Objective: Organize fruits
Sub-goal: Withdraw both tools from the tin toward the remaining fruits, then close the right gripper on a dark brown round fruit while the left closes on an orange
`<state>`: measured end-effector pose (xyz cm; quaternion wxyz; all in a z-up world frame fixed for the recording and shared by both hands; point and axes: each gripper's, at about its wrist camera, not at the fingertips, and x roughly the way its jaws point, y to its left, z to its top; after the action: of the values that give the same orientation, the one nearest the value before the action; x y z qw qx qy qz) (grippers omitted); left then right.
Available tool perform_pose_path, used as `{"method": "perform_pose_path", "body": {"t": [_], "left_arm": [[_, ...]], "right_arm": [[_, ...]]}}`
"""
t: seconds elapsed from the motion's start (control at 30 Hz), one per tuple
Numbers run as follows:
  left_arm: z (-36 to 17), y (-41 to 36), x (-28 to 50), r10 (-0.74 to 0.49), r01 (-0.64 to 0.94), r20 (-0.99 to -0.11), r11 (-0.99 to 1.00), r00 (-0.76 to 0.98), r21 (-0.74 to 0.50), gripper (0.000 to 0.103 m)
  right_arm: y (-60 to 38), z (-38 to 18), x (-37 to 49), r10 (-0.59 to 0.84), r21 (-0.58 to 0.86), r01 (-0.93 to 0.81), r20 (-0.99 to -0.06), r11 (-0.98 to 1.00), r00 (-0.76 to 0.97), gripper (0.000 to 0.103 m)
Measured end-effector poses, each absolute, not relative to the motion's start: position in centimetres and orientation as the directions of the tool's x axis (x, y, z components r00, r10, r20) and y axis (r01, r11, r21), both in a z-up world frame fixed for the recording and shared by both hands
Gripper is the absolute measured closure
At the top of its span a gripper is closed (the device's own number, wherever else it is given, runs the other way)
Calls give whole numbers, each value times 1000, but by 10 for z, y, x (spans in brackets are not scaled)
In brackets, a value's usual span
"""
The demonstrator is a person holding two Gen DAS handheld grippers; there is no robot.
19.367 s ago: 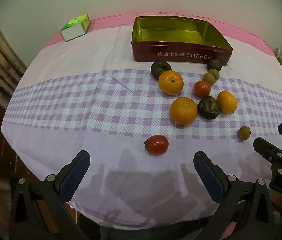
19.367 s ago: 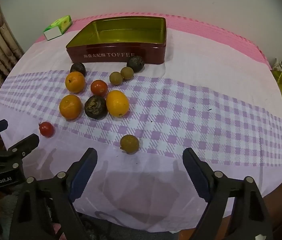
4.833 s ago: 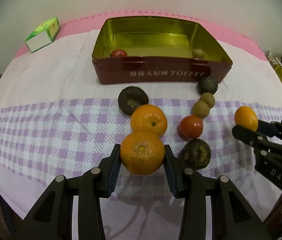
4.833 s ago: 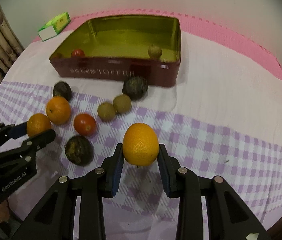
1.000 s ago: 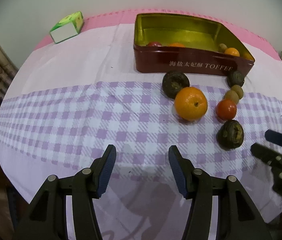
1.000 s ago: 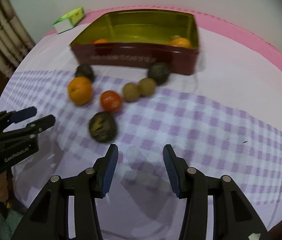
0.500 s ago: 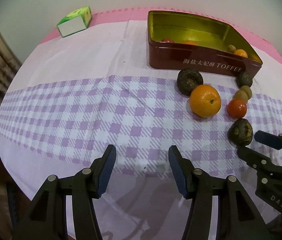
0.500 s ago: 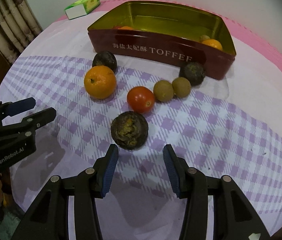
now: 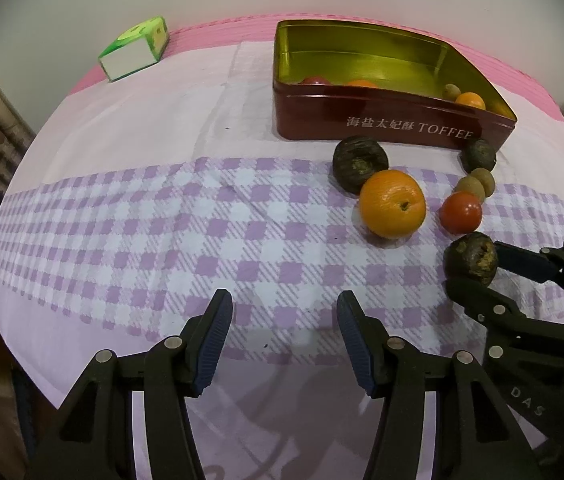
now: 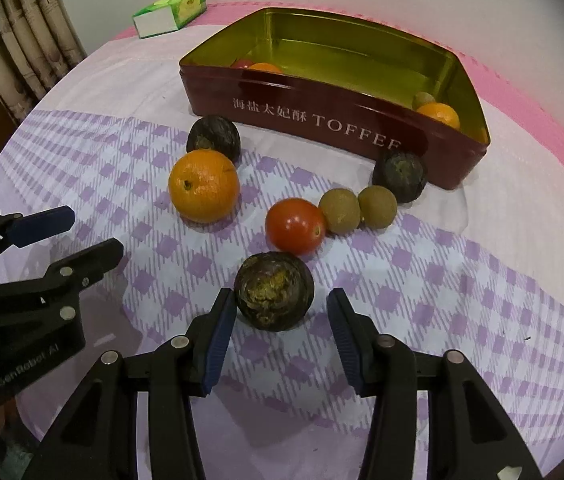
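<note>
A dark red toffee tin [image 9: 382,128] [image 10: 322,120] stands at the back and holds a tomato, two oranges and a small brown fruit. In front of it lie an orange [image 9: 392,209] [image 10: 203,185], a tomato [image 10: 295,225], two small brown fruits [image 10: 339,211] and three dark wrinkled fruits. My right gripper [image 10: 280,322] is open, its jaws on either side of the nearest dark fruit [image 10: 274,290] [image 9: 470,258]. My left gripper [image 9: 284,332] is open and empty over the checked cloth, left of the fruits.
A green and white box [image 9: 134,49] [image 10: 170,13] lies at the back left. The purple checked cloth [image 9: 162,232] covers the table. Curtains [image 10: 22,52] hang at the left edge.
My right gripper has moved forward, so its open jaws now flank the nearest dark fruit. My left gripper has shifted slightly left and stayed open.
</note>
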<state>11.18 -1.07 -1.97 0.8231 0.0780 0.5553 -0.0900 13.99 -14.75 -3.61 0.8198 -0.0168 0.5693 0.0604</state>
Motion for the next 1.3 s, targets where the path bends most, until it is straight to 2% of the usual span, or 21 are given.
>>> {"method": "perform_pose_path", "body": {"t": [0.17,0.83,1.3], "left_arm": [[-20,-15,114,-67,241,-929,970,363,25,48],[-26,-55,128,-167,296,-922,953,348,-61,47],[-36,-77,152,-155,295,-925,954,346,-49,48]], "right_arm": [[-147,-37,141,77,43,-107,-936,993,344,67],[-213,-39,135,26,51,61,-934,997,355,68],[-222,-38,131,28,60,76,-929,995,368,68]]}}
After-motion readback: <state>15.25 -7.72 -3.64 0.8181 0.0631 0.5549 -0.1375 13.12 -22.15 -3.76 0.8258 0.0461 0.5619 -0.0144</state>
